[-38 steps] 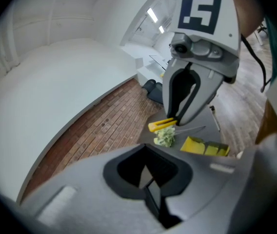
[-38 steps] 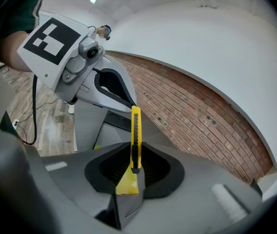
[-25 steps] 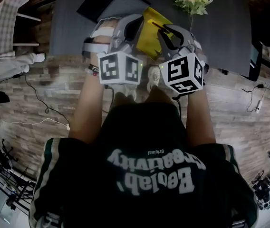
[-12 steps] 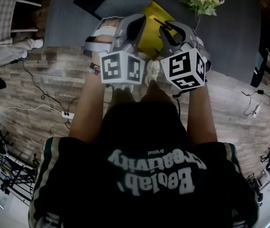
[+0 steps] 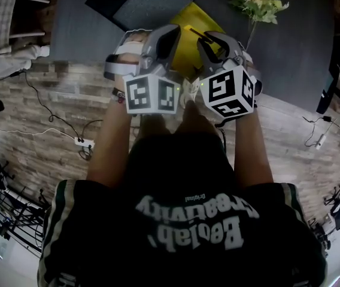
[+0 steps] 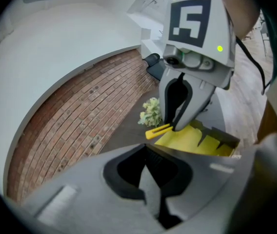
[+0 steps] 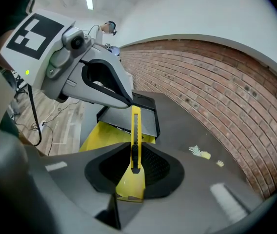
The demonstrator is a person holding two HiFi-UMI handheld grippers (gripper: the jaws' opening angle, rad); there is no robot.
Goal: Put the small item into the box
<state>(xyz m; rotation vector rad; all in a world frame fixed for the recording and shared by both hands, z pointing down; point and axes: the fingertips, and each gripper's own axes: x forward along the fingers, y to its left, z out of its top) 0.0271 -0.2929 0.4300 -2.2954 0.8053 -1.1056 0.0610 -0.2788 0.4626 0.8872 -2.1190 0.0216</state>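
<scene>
At upper centre of the head view, the right gripper clamps the cutter near the box. The left gripper is closed and empty. Carrying step; next, lower it inside and release.

**Both grippers raised side by side, right one gripping**

The person holds both forearms forward and close together, the left forearm and right forearm bare. The left gripper and right gripper sit level, just beside each other, their tips angled inward toward one another. The left gripper's jaws are closed together with nothing between them. The right gripper's jaws are clamped on a yellow cutter, which points forward from the grip.
</scene>
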